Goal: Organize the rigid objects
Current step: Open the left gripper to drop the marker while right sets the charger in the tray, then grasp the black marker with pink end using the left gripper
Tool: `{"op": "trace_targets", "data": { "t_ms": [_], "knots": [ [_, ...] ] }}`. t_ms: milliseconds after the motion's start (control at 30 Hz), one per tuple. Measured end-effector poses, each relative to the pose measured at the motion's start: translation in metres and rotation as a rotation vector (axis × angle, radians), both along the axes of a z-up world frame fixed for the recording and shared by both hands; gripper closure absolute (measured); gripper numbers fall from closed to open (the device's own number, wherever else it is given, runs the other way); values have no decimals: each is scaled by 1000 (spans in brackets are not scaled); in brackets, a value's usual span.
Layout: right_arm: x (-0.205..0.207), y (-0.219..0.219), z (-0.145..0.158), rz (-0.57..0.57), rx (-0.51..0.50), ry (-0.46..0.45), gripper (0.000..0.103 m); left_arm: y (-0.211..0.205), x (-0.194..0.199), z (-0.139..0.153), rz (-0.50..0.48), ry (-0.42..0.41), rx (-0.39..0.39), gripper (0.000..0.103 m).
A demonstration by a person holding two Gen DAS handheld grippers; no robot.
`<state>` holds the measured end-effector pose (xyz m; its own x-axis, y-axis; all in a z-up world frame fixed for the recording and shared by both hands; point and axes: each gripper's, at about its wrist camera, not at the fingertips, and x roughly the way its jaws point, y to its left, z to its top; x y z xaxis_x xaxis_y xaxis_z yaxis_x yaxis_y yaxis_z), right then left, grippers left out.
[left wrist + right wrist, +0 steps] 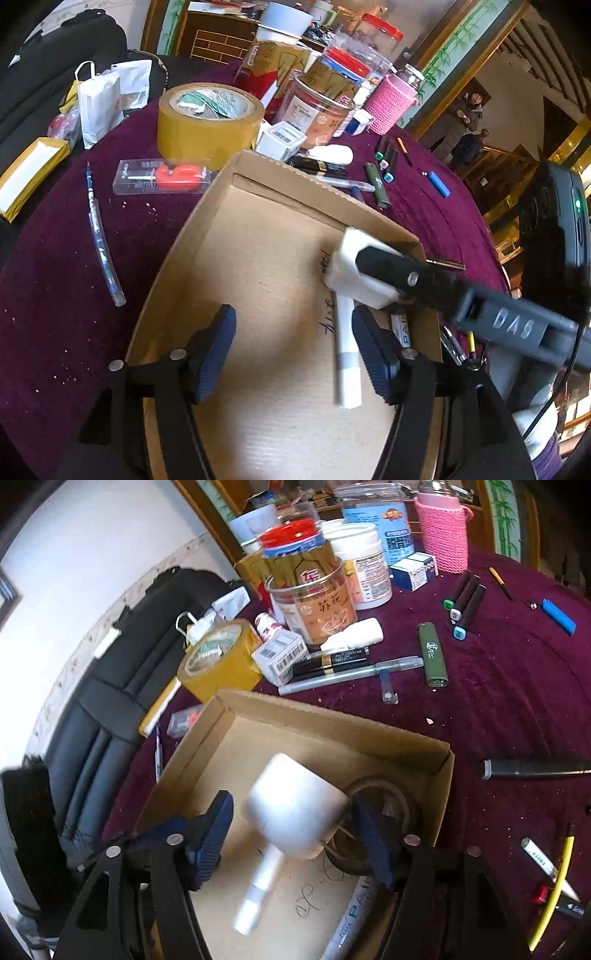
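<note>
A shallow cardboard box (266,236) sits on a round table covered in a dark purple cloth (74,258). Both grippers hover over the box, pointing down into it.

The left gripper (293,350) has its blue-padded jaws apart, with nothing pressed between them. A white marker (347,354) lies on the box floor just inside the right-hand pad. Beyond it, the right tool's white fingertip reaches into the box.

The right gripper (291,840) also has its jaws apart. Between them shows a blurred white bulb-shaped piece with a narrow white stem (295,808); the pads do not press on it, and whether it belongs to the other tool I cannot tell. A dark ring (388,805) lies in the box corner, and a white paint pen (351,919) lies along the box's near right side.

Outside the box lie a roll of tan tape (208,118), a green lighter (432,655), a blue lighter (557,616), three markers (467,602), a silver pen (351,674) and a pink knitted cup cover (443,539).
</note>
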<state>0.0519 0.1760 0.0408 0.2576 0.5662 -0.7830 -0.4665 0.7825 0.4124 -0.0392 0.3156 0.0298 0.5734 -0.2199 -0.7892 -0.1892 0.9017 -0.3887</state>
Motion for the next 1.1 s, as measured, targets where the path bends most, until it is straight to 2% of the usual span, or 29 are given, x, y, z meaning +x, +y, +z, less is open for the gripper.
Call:
{"op": "trace_targets", "data": {
  "t_ms": [67, 200, 433, 533, 633, 667, 733, 867, 1033, 1100],
  "knots": [
    [0, -6, 7, -13, 39, -7, 24, -4, 0, -1, -10, 9, 13, 34],
    [-9, -26, 29, -39, 49, -78, 20, -7, 0, -2, -11, 21, 28, 33],
    [-31, -109, 47, -149, 71, -154, 18, -8, -4, -3, -7, 25, 44, 32],
    [-43, -155, 51, -210, 57, -194, 18, -8, -8, 5, -3, -15, 40, 32],
    [-53, -195, 54, -272, 36, -229, 16, -16, -22, 25, -16, -87, 0, 31],
    [-56, -211, 54, -299, 26, -241, 14, -22, -27, 32, -32, -109, -4, 30],
    [-60, -233, 53, -342, 13, -254, 14, -43, -35, 46, -68, -140, 6, 22],
    [-61, -275, 41, -430, -1, -268, 14, -98, -37, 58, -179, -132, 4, 19],
    [-67, -310, 25, -515, -43, -339, 14, -181, -36, 46, -314, -93, 2, 19],
    [-70, -316, 19, -532, -76, -372, 14, -205, -30, 33, -325, -53, 9, 19]
  ]
}}
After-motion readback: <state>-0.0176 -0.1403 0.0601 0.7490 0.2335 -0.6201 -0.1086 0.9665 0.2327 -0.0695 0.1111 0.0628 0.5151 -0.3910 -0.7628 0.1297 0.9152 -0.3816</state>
